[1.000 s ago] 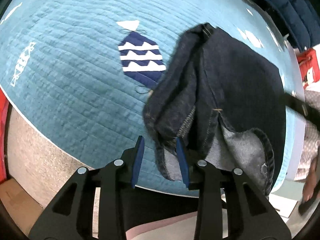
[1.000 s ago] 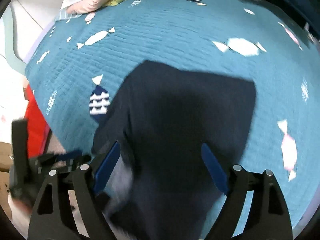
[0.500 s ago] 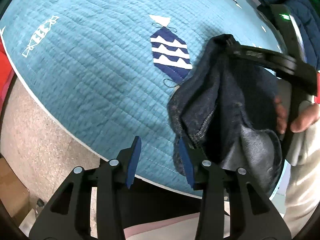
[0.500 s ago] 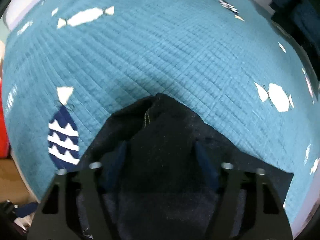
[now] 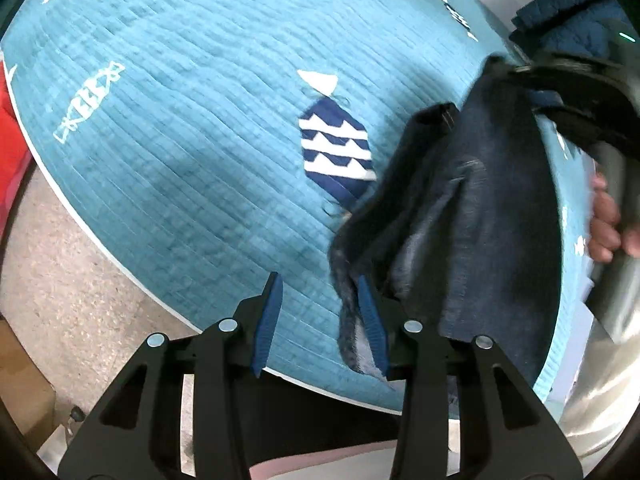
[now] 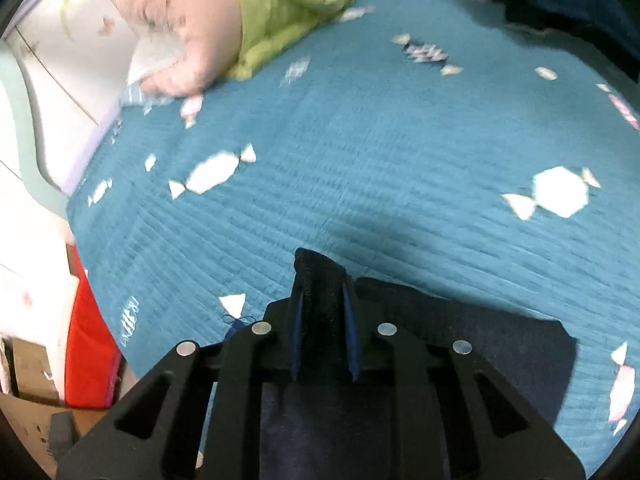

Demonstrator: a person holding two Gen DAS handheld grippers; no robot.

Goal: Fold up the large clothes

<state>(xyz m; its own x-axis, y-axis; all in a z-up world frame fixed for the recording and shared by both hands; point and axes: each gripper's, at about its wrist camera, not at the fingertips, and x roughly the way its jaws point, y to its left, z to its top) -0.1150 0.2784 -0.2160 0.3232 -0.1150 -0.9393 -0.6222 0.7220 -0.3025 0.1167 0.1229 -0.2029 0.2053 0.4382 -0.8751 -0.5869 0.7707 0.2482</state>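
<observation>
Dark blue folded jeans (image 5: pixel 480 208) are lifted off the teal quilted bedspread (image 5: pixel 180 152) at its near edge. My right gripper (image 6: pixel 322 320) is shut on a thick fold of the jeans (image 6: pixel 320 280); the rest of the garment (image 6: pixel 460 360) hangs below it. In the left wrist view the right gripper (image 5: pixel 576 92) holds the jeans' top at the right. My left gripper (image 5: pixel 320 320) is open just left of the hanging denim, whose frayed edge (image 5: pixel 348 320) brushes its right finger.
The bedspread (image 6: pixel 400 160) has white fish and candy patches and a navy zigzag fish (image 5: pixel 336 148). Green and pink bedding (image 6: pixel 240 12) lies at the far end. A dark blue quilted item (image 5: pixel 568 20) sits far right. Floor (image 5: pixel 60 280) and a red object (image 6: pixel 88 344) lie beside the bed.
My right gripper has closed on a fold of the jeans and lifted it up off the bedspread. My left gripper has stayed open and drawn back slightly.
</observation>
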